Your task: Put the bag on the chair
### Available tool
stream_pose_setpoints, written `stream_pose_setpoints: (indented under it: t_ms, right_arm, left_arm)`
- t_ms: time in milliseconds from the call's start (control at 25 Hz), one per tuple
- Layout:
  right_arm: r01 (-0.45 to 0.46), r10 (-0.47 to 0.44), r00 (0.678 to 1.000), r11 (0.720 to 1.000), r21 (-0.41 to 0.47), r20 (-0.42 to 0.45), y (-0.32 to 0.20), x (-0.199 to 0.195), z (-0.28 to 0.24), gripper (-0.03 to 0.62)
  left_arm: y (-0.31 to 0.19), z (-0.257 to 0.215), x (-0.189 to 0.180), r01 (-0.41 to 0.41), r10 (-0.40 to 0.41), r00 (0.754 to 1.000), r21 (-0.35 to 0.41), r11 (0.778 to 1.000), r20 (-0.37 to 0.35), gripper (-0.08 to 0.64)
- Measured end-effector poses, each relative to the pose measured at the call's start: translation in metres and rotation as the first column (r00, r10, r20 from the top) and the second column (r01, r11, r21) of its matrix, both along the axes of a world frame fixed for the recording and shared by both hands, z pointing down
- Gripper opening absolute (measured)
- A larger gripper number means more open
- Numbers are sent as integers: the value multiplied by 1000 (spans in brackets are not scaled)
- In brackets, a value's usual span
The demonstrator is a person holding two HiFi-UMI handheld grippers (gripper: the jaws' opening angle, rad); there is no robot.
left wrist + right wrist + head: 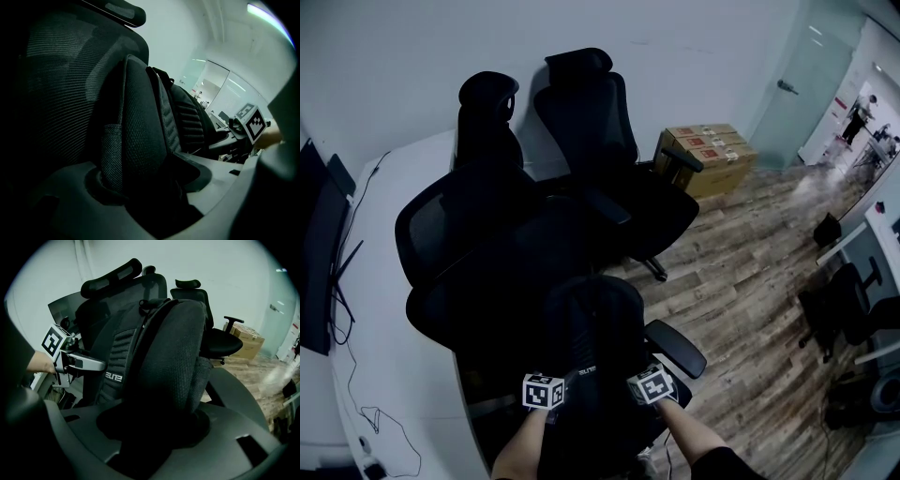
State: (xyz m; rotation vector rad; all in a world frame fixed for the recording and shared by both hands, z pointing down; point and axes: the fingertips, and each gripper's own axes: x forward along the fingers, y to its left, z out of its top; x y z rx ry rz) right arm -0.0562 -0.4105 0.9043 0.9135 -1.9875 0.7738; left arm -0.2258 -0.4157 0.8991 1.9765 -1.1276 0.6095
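Black fabric, nearest: the bag (591,319), a dark backpack, stands upright on the seat of the near chair (675,349), in front of its mesh backrest; whether it leans on the mesh I cannot tell.
Left gripper (150,194): its jaws stand apart on either side of the bag's side pocket. The cloth lies between them, but I see no squeeze in it.
Right gripper (154,430): spread as well, with the bag's padded edge filling the gap and the fabric bulging freely past both jaws.
Step in hand: by my reading this is the release. The bag looks set down, and the 2 grippers sit low at its flanks.
Next move: probably drawing both grippers straight back toward the person. The jaws would need to stay wide so no strap or pocket snags and tips the bag off the seat.
Beyond the bag: more black office chairs (600,141) crowd along a white desk (394,309).
Farther off: cardboard boxes (708,155) sit against the wall on a wood-plank floor (750,281).
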Motion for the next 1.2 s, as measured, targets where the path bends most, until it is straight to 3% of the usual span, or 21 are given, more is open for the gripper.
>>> stream_pose_setpoints:
  t_ms: [360,640,800,1080,1200]
  right_arm:
    - [-54,54,998,998,-21,-15,-6,10,12,230]
    - [-61,61,998,998,2,-14,-8,15,5,247]
    - [-85,84,996,996,-28,-43,0,23,3,252]
    - [-108,106,991,994,-14,-77,2,28,2,256]
    - [-125,120,990,990,-65,-79,16,27,6,258]
  left_arm:
    - [-2,9,-6,26,-25,999,-45,999,30,362]
    - [4,4,-8,27,-24,998,-40,999,66,388]
    - [9,0,-12,21,-19,996,-28,999,87,393]
    - [17,-10,-15,34,-32,996,-17,999,85,399]
    - [22,-13,-15,43,-42,995,-14,999,86,399]
